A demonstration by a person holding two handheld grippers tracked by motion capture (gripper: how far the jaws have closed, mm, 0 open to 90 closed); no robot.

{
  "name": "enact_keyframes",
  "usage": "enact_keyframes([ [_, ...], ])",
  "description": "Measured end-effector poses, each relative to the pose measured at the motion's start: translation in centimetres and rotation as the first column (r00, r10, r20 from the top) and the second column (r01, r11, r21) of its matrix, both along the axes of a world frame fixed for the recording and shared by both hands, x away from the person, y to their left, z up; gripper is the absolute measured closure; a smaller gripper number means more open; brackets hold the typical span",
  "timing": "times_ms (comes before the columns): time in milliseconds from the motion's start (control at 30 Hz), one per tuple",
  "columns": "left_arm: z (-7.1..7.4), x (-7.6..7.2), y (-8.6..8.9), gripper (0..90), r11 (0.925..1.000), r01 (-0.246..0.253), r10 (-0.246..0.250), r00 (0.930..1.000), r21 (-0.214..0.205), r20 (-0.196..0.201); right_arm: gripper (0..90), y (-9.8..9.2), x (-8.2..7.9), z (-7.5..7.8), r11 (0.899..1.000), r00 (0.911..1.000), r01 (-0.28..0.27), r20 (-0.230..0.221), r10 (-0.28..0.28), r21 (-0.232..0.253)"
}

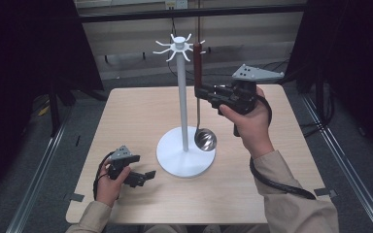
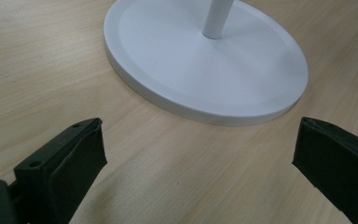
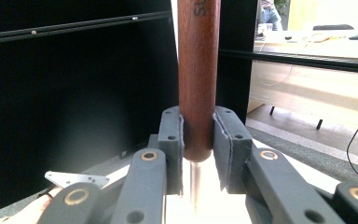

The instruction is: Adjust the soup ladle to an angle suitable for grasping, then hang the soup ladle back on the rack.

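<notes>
The ladle (image 1: 198, 97) hung upright beside the white rack's (image 1: 184, 97) pole, its wooden handle (image 3: 198, 79) reaching up to the hooks at the rack's crown and its steel bowl (image 1: 205, 139) low, just above the round base (image 2: 205, 65). The right tool (image 1: 200, 92) was clamped on the lower end of that handle, both padded faces pressed flat against the wood just above where the metal shank began. The ladle looked stiff and fairly light, though bottom-heavy: the polished bowl would likely act as a pendulum and swing if the grip were loose or high up. The rounded, varnished wood seemed smooth enough to twist or slide between pads, so a firm squeeze low on the handle, as here, seemed the sensible hold; the thin shiny shank would probably be slippery and harder to pinch. The left tool (image 1: 141, 178) rested low on the desk (image 1: 126, 126) near the base, its jaws spread wide and holding nothing.
</notes>
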State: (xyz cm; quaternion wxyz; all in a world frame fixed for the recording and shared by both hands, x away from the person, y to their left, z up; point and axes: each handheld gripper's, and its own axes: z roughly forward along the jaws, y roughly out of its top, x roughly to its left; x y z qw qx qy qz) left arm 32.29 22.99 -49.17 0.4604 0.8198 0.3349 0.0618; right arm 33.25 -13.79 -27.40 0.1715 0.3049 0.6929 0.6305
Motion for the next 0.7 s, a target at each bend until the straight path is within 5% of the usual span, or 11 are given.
enact_keyframes([
  [700, 0.04, -0.06, -0.07, 1.9, 1.0, 0.0, 0.0, 1.0, 0.0, -0.001, 66.6, 0.09, -0.07, -0.25, 1.0, 1.0, 0.005, -0.002, -0.005, 0.005],
])
